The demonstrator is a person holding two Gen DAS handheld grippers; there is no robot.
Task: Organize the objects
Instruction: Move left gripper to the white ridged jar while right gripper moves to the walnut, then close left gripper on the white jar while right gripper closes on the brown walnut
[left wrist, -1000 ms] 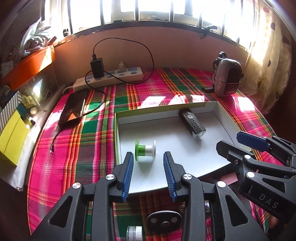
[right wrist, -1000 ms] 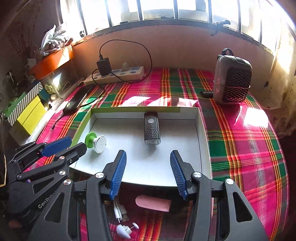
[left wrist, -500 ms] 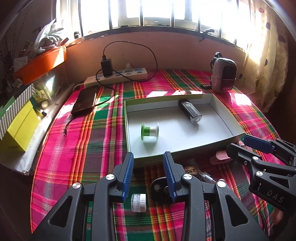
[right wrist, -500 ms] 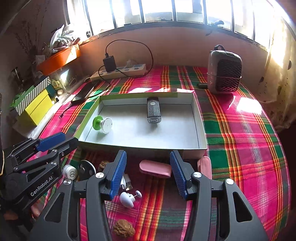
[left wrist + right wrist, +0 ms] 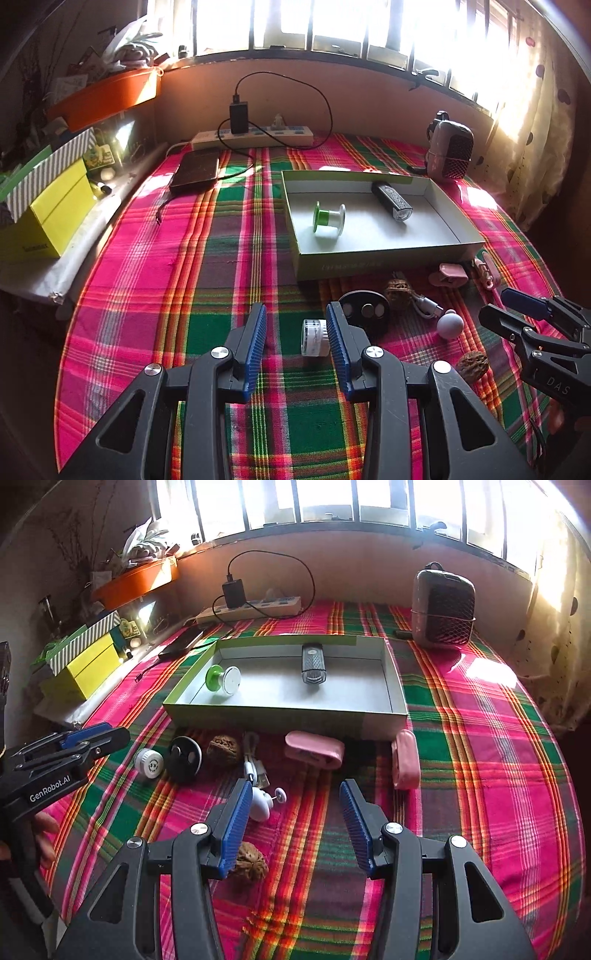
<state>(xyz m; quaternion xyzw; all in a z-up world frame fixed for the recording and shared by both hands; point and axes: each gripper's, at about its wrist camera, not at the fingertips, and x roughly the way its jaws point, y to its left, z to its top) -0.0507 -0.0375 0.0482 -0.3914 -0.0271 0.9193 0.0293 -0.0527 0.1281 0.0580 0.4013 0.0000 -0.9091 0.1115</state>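
Observation:
A shallow grey box [image 5: 306, 254] [image 5: 258, 722] on the plaid cloth holds a green spool [image 5: 328, 218] [image 5: 223, 679] and a black remote-like device [image 5: 392, 201] [image 5: 313, 663]. In front of the box lie a small white jar [image 5: 314, 336] [image 5: 148, 763], a black disc [image 5: 365, 310] [image 5: 183, 759], two walnuts [image 5: 223, 749] [image 5: 248, 864], a white cable [image 5: 253, 762], a white knob piece [image 5: 263, 801] and two pink clips [image 5: 314, 748] [image 5: 405, 758]. My left gripper [image 5: 295, 343] is open, hovering just before the jar. My right gripper [image 5: 293, 819] is open over bare cloth.
At the back stand a power strip [image 5: 255, 138] with a charger, a dark phone [image 5: 195, 170] and a small mesh heater [image 5: 442, 607]. Yellow boxes [image 5: 48, 214] and an orange tub [image 5: 107, 96] crowd the left ledge. Bare cloth stretches left of the box.
Both grippers have drawn back from over the box toward the near table edge. The small items in front of the box have come into view.

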